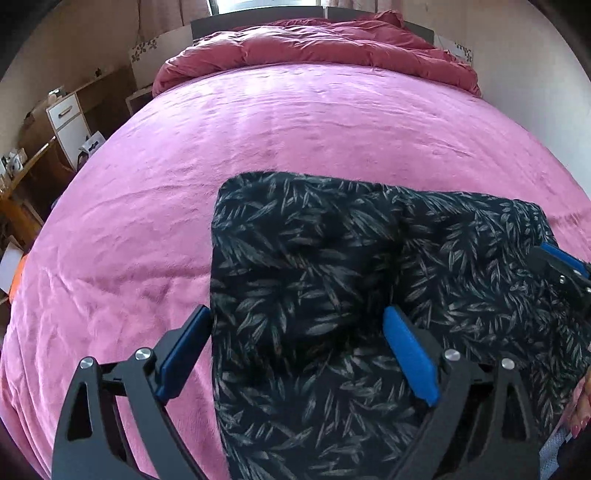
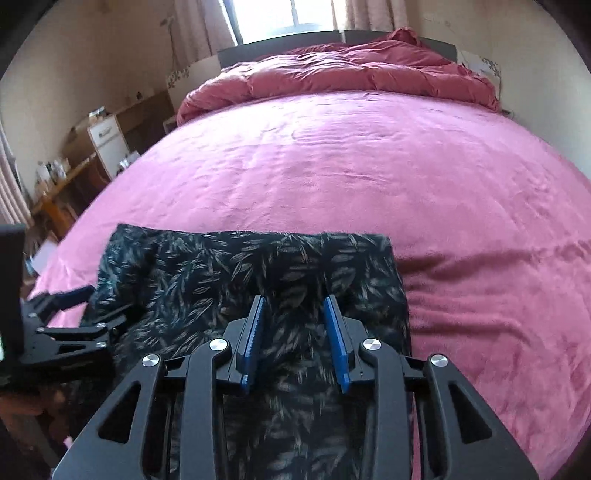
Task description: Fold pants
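Note:
The pants (image 1: 332, 280) are black with a grey leaf print, folded into a rough rectangle on the pink bed cover (image 1: 258, 122). My left gripper (image 1: 297, 314) is open, its blue pads astride the pants' left edge, holding nothing. In the right wrist view the pants (image 2: 229, 273) lie under my right gripper (image 2: 293, 301), which is open with the jaws a hand's width apart over the cloth, near its right edge. The left gripper (image 2: 74, 302) shows at the pants' left side. The right gripper's tip (image 1: 561, 262) shows at the far right.
A crumpled red duvet (image 1: 314, 48) lies at the bed's head, under a window (image 2: 280, 14). A wooden desk and white drawer unit (image 1: 68, 122) stand left of the bed. The pink cover (image 2: 369, 166) stretches wide beyond the pants.

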